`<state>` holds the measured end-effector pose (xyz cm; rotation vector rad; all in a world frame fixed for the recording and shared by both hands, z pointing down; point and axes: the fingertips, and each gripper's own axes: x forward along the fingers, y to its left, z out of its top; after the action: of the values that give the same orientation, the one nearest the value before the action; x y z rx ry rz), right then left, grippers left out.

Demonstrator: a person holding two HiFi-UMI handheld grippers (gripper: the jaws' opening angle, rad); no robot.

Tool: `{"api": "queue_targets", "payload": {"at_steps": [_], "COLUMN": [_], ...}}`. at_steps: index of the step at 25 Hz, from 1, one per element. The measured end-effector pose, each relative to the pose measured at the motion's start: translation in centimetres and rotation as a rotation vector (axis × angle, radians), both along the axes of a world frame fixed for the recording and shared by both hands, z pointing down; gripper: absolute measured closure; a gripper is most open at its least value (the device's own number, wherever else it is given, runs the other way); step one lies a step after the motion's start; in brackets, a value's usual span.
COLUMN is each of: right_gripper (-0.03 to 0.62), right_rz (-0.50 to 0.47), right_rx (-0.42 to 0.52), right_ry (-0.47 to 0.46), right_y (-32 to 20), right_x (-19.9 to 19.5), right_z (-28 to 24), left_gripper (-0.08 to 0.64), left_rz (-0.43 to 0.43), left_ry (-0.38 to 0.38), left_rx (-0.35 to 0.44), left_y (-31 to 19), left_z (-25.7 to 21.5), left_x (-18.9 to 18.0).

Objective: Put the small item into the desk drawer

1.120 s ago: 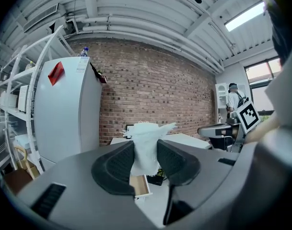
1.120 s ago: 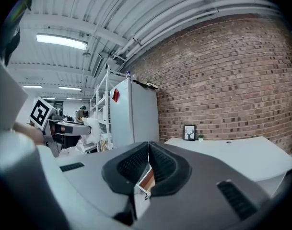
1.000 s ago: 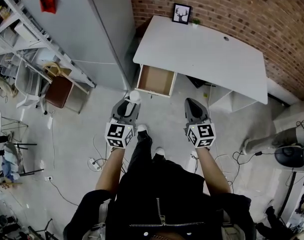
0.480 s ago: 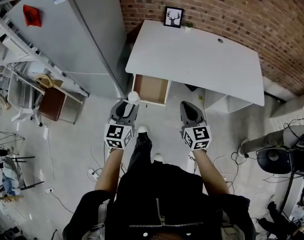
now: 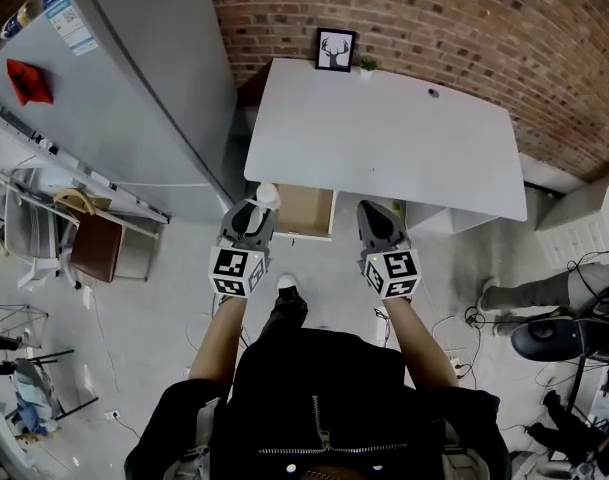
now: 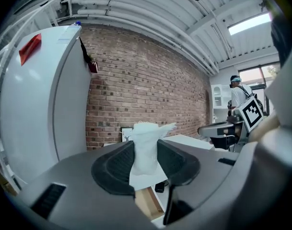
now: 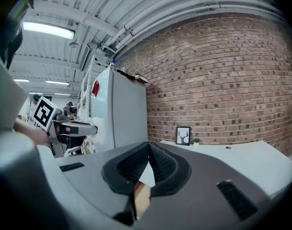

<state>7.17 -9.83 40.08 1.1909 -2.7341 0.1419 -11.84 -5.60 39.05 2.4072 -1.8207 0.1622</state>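
My left gripper (image 5: 256, 208) is shut on a small white crumpled item (image 5: 268, 194), which sticks up between the jaws in the left gripper view (image 6: 146, 147). It hovers at the left front corner of the open wooden desk drawer (image 5: 306, 211), which sticks out from under the white desk (image 5: 384, 138). My right gripper (image 5: 376, 218) is shut with nothing in it and hangs just right of the drawer; its jaws meet in the right gripper view (image 7: 149, 164).
A tall grey fridge (image 5: 134, 88) stands left of the desk against the brick wall (image 5: 464, 18). A framed deer picture (image 5: 335, 49) and a tiny plant (image 5: 368, 65) sit at the desk's back edge. Shelving and a brown chair (image 5: 89, 246) are at left.
The desk and drawer have come closer as the person walked forward. Both grippers now sit right at the drawer's front; the left still holds the white item.
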Motion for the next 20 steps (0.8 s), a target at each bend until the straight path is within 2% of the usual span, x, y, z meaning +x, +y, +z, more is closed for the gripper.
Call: {"api": "queue_targets", "payload": {"at_steps": [12,20], "right_gripper": [0.597,0.597], "right_rz": [0.094,0.132], "right_rx": [0.029,0.029], "right_ry": [0.012,0.027], "right_y": [-7.5,-8.4], "right_x": [-4.0,-5.1], "right_z": [-1.2,-0.9], "left_gripper": [0.403,0.403], "left_rz": [0.112,0.177], "left_ry": [0.004,0.007], "left_rx": [0.018,0.021], "left_y": [-9.4,-11.3], "left_z": [-0.1,0.1], "left_x": [-3.9,-4.6]}}
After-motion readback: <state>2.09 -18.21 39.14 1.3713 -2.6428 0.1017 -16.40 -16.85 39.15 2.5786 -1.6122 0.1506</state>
